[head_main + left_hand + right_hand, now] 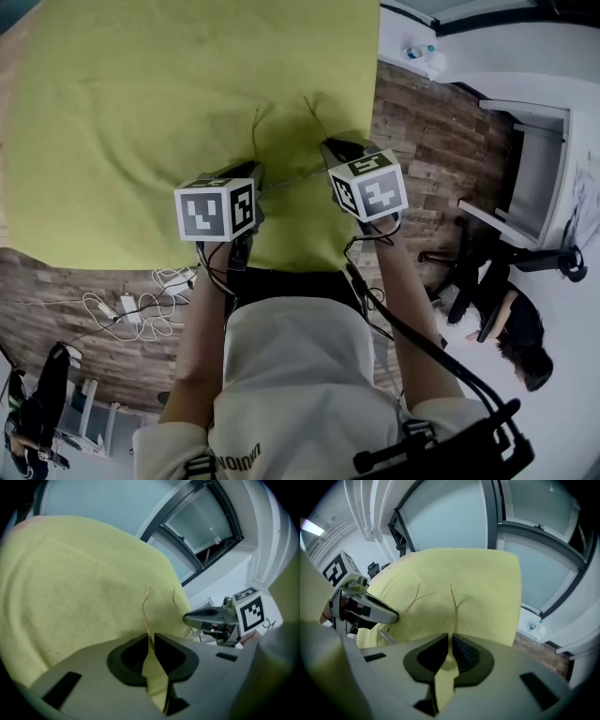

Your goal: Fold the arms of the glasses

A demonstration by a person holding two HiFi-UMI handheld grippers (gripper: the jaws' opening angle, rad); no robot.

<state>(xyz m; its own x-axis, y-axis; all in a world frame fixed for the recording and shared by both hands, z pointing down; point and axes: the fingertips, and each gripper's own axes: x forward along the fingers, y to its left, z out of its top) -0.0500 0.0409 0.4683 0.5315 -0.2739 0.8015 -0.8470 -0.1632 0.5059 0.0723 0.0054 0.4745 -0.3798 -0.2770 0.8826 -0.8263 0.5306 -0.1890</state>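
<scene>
Thin gold wire glasses (pixel 286 141) lie on a yellow-green cloth (pixel 141 112), both arms pointing away from me. The left arm (pixel 146 603) runs down into my left gripper (pixel 149 641), whose jaws are shut on it near the hinge. My right gripper (pixel 450 641) is shut on the right arm (pixel 453 603) in the same way. In the head view the left gripper (pixel 251 174) and right gripper (pixel 332 150) sit side by side at the cloth's near edge, the glasses' front between them. Each gripper view shows the other gripper: the right gripper (pixel 206 617), the left gripper (pixel 375 610).
The cloth covers a table above a wood-plank floor (pixel 441 141). White cables (pixel 141 305) lie on the floor at the left. A white shelf (pixel 534 159) and a black office chair (pixel 502 281) stand at the right. A water bottle (pixel 422 52) lies by the wall.
</scene>
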